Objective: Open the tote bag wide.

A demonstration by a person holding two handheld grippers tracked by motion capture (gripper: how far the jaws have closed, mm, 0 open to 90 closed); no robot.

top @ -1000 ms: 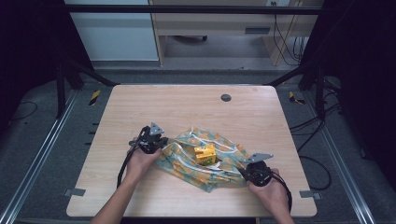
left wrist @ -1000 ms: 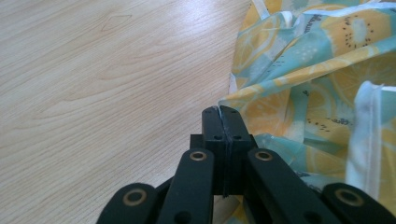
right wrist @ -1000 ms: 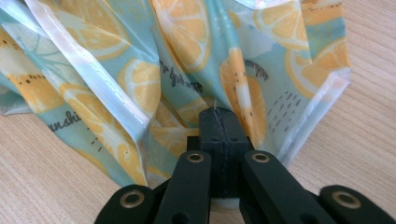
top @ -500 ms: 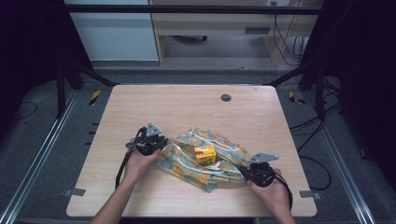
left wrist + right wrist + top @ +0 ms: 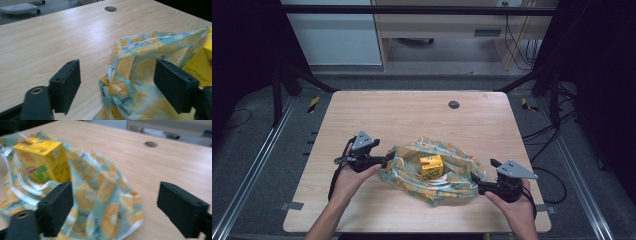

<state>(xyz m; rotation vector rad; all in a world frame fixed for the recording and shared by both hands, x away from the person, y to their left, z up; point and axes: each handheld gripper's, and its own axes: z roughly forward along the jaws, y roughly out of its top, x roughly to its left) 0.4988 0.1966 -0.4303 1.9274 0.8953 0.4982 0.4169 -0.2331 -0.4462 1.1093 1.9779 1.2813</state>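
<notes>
Carton (image 5: 431,166) base hidden inside crumpled lemon-print bag (image 5: 447,186).

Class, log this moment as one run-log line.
left claw: just opened, off bag | right claw: just opened, off bag | lemon-print bag: on table, slack | yellow carton: in bag

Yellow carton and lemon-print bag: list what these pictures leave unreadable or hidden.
- Yellow carton: print too small in the high view, blurred in the right gripper view, cut by the edge in the left gripper view.
- Carton's lower part: hidden by the lemon-print bag folds.
- Anything else inside the bag: covered by the folds.
</notes>
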